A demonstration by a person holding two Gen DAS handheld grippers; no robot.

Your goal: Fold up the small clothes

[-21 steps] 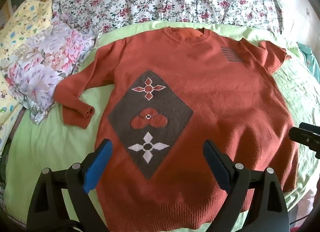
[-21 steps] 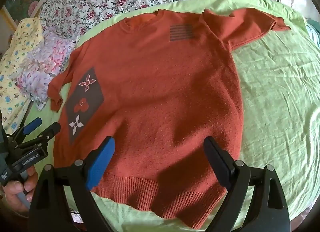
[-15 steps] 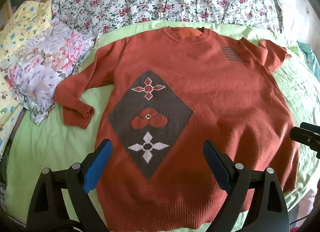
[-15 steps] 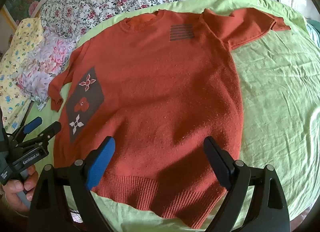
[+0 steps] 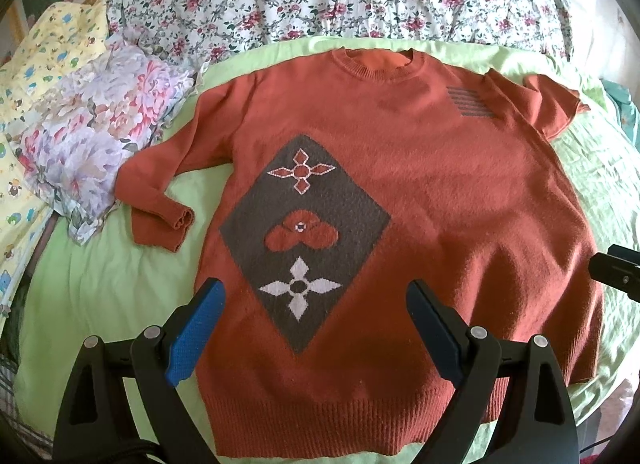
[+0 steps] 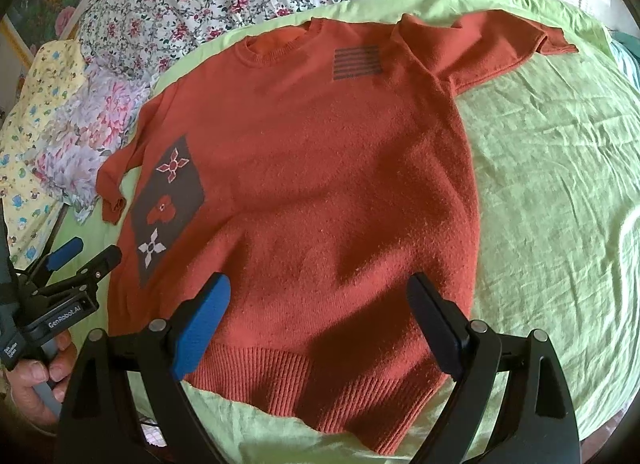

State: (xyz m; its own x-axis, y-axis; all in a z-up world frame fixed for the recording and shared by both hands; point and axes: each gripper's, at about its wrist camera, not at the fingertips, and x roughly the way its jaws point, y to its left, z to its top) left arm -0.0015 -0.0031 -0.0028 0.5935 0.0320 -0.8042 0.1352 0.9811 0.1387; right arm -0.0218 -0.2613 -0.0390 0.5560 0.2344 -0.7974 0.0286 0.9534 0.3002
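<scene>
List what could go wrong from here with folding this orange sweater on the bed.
1. The left sleeve lies bent back on itself beside the floral pillow; folding it in as it is would likely leave a lump.
2. The hem lies near the edge of the green sheet, so a pull toward the person might drag the sweater off.
3. Both the left hand-held gripper and the right hand-held gripper are open above the thick knit; a pinch may catch only the top layer.

Orange sweater [image 6: 320, 183] is lying flat on the green sheet [image 6: 552, 183]. Right gripper [image 6: 316, 304] is hovering wide open over its hem, gripping nothing. Left gripper [image 6: 86, 254] is sitting at the sweater's left edge.
</scene>
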